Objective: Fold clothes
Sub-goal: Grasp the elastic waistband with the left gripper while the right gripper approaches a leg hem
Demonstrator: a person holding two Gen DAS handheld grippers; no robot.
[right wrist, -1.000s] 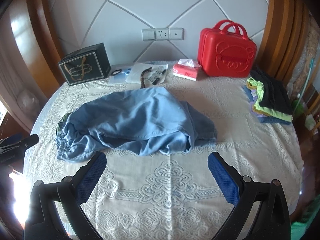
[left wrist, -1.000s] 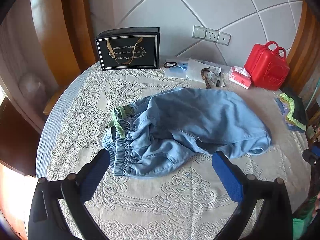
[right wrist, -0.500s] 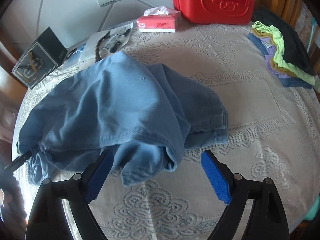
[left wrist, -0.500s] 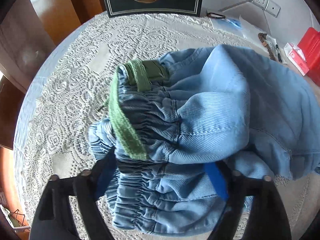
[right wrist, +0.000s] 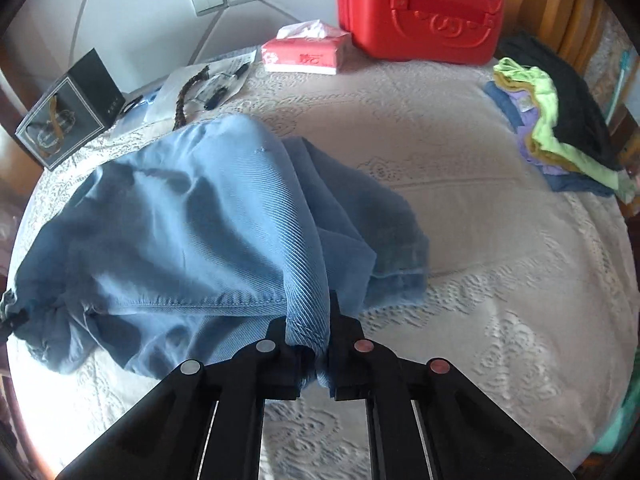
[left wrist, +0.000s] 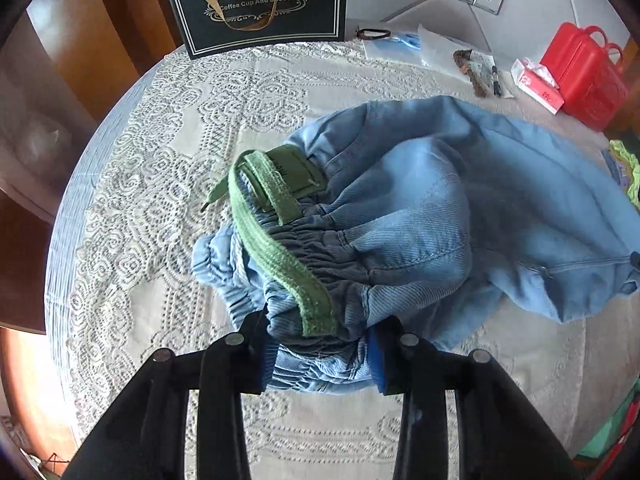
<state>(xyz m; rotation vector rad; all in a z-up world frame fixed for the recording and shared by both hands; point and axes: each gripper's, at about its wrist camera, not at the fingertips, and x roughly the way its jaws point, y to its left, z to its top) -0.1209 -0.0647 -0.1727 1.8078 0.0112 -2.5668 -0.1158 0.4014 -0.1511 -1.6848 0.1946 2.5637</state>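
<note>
**Both tongs now clamped on the blue trousers**

Half a second ago both pairs of tongs stood wide open just short of the garment; now each has closed on it. The left gripper [left wrist: 320, 354], at 6 o'clock in the left wrist view, is narrowed onto the gathered elastic waistband of the blue denim trousers [left wrist: 420, 216], with a green belt strap [left wrist: 276, 248] draped over the bunched cloth towards it. The right gripper [right wrist: 310, 344], at 6 o'clock in the right wrist view, is shut almost completely, pinching a fold of cloth at the opposite end. The trousers lie crumpled, not flat, at the centre of the lace tablecloth [right wrist: 500, 320]. With both ends held, the garment could likely be lifted or stretched out for folding; no neat fold shows in it.

Containers, left to right: a black gift bag [left wrist: 260, 4] at 11 o'clock stands upright, contents hidden. A red tissue pack [right wrist: 306, 54] at 12 o'clock has a tissue poking out. A red case [right wrist: 416, 8] at 1 o'clock is closed. A stack of folded clothes [right wrist: 560, 140] sits at 2 o'clock.
</note>
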